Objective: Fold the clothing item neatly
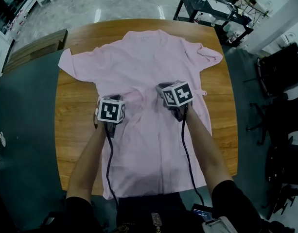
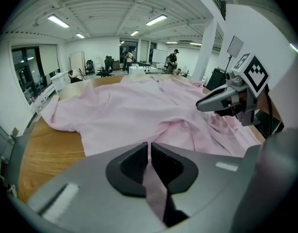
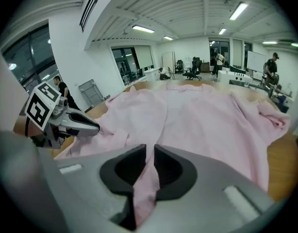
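**Pink shirt pinched by both grippers, mid-table**

Pink shirt (image 1: 139,67) is spread out on the wooden table (image 1: 71,130), with the collar at the far edge, sleeves out to both sides and the hem at the near edge. The left gripper (image 2: 149,154) has its jaws clamped on a ridge of fabric around the shirt's middle. The right gripper (image 3: 149,157) sits just beside it, jaws likewise pinching a fold of pink cloth.

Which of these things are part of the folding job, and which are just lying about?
Part of the job: shirt; table under it; left gripper and right gripper, both shut on the shirt.
Lying about: black workbench; chairs.
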`<state>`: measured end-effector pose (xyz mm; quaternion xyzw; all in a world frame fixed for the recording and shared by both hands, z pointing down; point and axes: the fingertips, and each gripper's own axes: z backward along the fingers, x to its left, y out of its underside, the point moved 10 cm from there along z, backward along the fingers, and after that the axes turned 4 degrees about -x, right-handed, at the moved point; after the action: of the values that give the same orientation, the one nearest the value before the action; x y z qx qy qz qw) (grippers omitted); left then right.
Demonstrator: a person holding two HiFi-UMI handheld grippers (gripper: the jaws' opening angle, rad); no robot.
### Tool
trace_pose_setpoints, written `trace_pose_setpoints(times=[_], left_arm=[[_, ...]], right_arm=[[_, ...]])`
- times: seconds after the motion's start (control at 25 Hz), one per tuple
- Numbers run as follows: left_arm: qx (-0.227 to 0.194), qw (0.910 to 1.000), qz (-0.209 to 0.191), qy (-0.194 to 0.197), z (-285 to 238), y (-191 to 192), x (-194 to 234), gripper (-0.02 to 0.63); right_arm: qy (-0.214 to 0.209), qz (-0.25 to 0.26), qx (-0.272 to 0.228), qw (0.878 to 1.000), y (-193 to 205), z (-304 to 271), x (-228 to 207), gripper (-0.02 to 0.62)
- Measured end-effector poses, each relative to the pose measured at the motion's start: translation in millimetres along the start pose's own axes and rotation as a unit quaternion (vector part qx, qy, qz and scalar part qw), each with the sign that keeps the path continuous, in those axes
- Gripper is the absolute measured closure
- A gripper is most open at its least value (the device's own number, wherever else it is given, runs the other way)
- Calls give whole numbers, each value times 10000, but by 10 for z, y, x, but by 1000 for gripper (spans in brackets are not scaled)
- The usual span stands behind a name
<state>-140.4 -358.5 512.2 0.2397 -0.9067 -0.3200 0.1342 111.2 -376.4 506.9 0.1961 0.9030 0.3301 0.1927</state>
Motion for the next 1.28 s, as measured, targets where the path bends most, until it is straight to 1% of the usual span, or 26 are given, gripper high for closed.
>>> trace_pose_setpoints(times=[0.16,0.32,0.48,0.64,0.8,0.88,0.92,0.96,1.04,1.16,1.28], left_arm=[[-422,9988,-170,195,226,-223,-86,583],[-843,9947,-234,547,446,-524,-171,598],[-1109,9902,-298,795,484,-862,-287,598],[-1142,9892,-339,851,307,-1093,-557,598],[-1105,9901,-427,749,37,-1212,-898,598],[-1094,9906,-389,719,-139,-1275,-1081,598],[-1091,9909,-369,696,-225,-1305,-1169,598],[-1089,9911,-359,672,-307,-1333,-1248,598],[-1072,9916,-390,615,-437,-1369,-1378,598],[-1014,9925,-455,504,-565,-1386,-1493,598],[-914,9941,-433,400,-687,-1435,-1530,598]], right_arm=[[270,4,-221,9994,-32,301,-47,554],[661,-17,-413,9970,-79,704,-143,554],[1089,98,-646,9919,-162,1210,-438,554],[1541,274,-750,9848,-176,1624,-1016,555],[1801,229,-830,9799,-56,1753,-1775,554],[1803,232,-873,9795,-10,1726,-2169,546],[1767,252,-895,9799,-1,1692,-2353,508],[1733,275,-925,9801,-5,1654,-2522,483],[1639,286,-1008,9809,-24,1564,-2823,453],[1545,304,-1062,9818,-84,1437,-3226,448],[1577,357,-1028,9815,-207,1353,-3566,448]])
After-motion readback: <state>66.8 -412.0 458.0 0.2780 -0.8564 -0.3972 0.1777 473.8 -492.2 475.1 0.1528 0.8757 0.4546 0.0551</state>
